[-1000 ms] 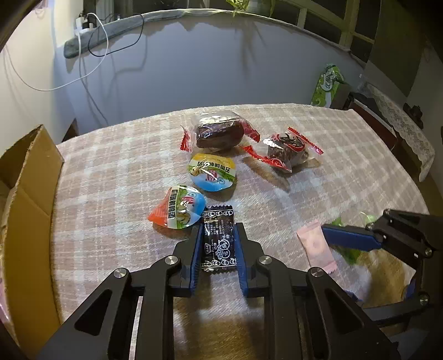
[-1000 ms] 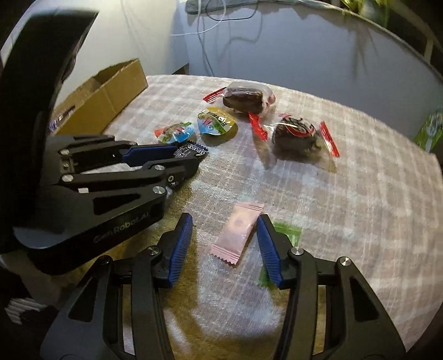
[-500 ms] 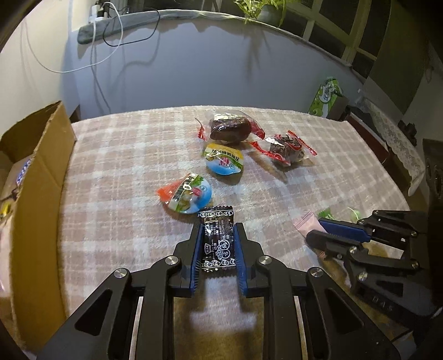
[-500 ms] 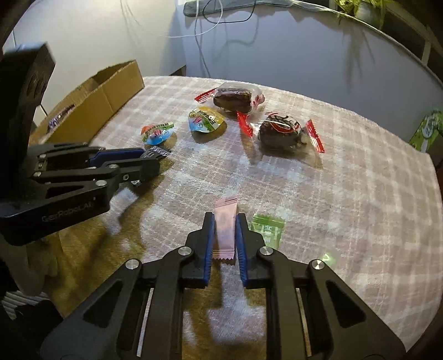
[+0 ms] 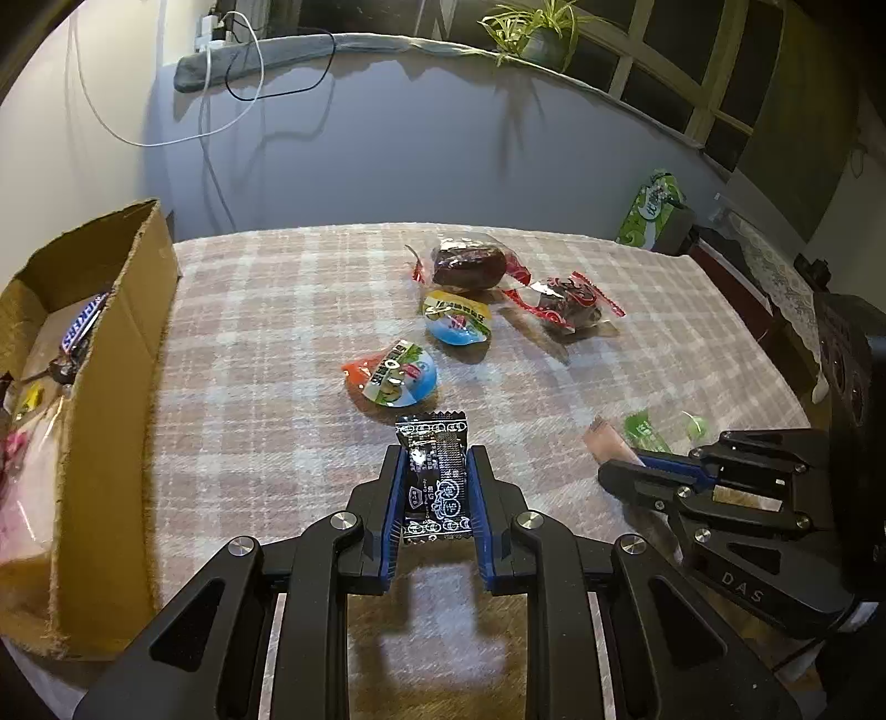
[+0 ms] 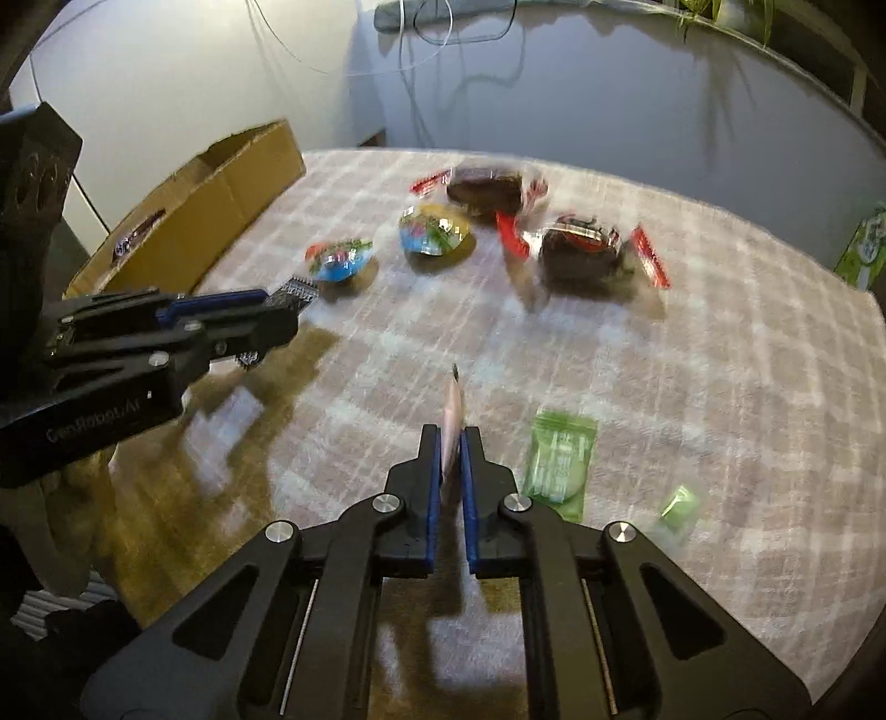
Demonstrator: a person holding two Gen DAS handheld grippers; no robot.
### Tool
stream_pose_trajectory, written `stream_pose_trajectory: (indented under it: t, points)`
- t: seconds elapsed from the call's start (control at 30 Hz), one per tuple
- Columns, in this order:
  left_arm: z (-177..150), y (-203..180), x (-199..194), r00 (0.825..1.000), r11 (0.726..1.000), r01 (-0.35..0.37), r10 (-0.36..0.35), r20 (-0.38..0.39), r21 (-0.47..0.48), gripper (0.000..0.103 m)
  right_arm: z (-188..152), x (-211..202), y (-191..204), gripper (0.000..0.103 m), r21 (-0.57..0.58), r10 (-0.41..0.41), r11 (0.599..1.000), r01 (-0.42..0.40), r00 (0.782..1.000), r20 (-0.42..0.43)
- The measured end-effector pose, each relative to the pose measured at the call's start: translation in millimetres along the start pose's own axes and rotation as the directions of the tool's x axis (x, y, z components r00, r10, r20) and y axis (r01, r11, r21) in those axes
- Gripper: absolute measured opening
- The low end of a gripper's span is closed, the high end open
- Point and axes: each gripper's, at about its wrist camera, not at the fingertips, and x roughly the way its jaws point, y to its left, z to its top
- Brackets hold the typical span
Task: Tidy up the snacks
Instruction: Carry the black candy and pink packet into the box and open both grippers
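My left gripper [image 5: 434,471] is shut on a black snack packet [image 5: 434,482], held just above the plaid tablecloth [image 5: 277,343]. My right gripper [image 6: 453,443] is shut on a pink sachet [image 6: 451,415] that stands on edge between the pads. On the cloth lie two jelly cups [image 5: 393,376] [image 5: 457,318], two dark cakes in clear wrappers [image 5: 470,266] [image 5: 570,304] and a green packet [image 6: 559,459]. The cardboard box [image 5: 105,387] with several snacks stands at the left. In the right wrist view the left gripper [image 6: 288,299] sits at the left.
A small green candy [image 6: 678,507] lies right of the green packet. A green tissue pack [image 5: 650,210] stands beyond the table's far right corner. A wall with hanging cables [image 5: 221,111] runs behind the table, and a potted plant [image 5: 531,27] is on the ledge.
My right gripper closed on the pink sachet, which turned from flat to standing on edge. My left gripper, holding the black packet throughout, drifted toward the box, showing more of its inside.
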Motion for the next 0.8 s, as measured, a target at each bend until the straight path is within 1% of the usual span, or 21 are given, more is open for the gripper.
stream_pose_trajectory:
  t: [0.13,0.37,0.57,0.8]
  points:
    - [0,2,-6,1.0,1.0,-0.001,0.001,0.014,-0.008,0.02,2,-3,0,0.005,0.006,-0.015,1.0,0.015,1.0,0.024]
    - [5,10,-26,0.998,1.0,0.004,-0.003,0.056,-0.023,0.02,13,-30,3,0.005,0.004,-0.012,1.0,0.011,0.996,0.089]
    - [9,26,-46,0.995,0.999,-0.01,0.015,0.1,-0.05,0.02,34,-43,17,0.005,-0.023,0.01,1.0,-0.007,0.991,0.131]
    - [12,58,-67,0.989,0.994,-0.039,0.053,0.141,-0.104,0.02,64,-41,43,0.005,-0.07,0.049,0.997,-0.038,0.986,0.158]
